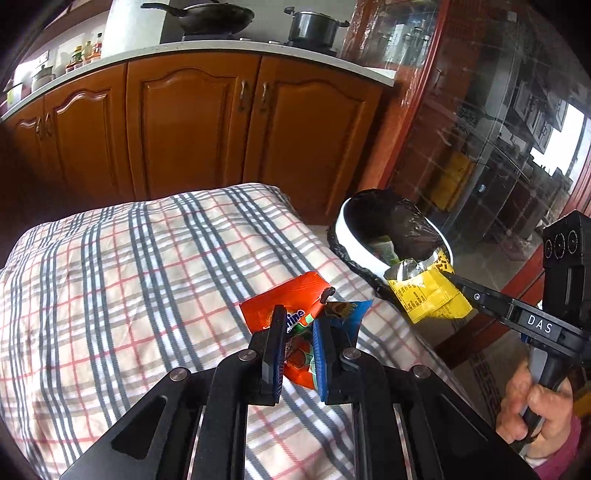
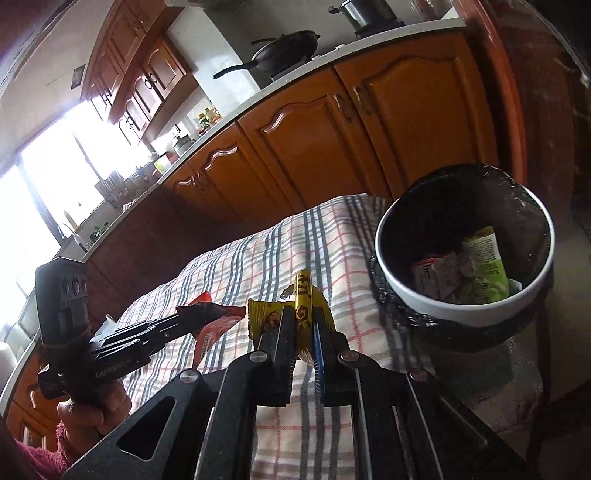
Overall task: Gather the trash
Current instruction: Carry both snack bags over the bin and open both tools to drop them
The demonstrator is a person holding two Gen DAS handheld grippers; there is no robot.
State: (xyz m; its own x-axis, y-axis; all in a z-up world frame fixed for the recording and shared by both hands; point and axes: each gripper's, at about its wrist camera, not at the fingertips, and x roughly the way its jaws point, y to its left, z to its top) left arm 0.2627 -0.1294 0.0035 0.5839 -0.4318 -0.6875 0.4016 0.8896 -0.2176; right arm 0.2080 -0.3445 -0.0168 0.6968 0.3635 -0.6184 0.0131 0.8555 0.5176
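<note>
My left gripper [image 1: 300, 325] is shut on an orange snack wrapper [image 1: 280, 302], with a blue wrapper [image 1: 349, 312] bunched beside it, lifted above the plaid cloth [image 1: 129, 295]. My right gripper [image 2: 303, 325] is shut on a yellow wrapper [image 2: 303, 295]. In the left wrist view the yellow wrapper [image 1: 424, 295] hangs from the right gripper [image 1: 452, 277] at the near rim of the white trash bin [image 1: 354, 240]. The bin [image 2: 461, 306], lined with a black bag, holds several wrappers and stands to the right of the cloth [image 2: 288, 258]. The left gripper [image 2: 184, 317] with its orange wrapper [image 2: 218, 321] shows at the left.
Wooden kitchen cabinets [image 1: 192, 129] run behind the plaid-covered table, with a wok [image 1: 214, 16] and a pot [image 1: 314, 26] on the counter. A glass door [image 1: 498, 129] stands to the right behind the bin. A hand [image 1: 535, 410] grips the right handle.
</note>
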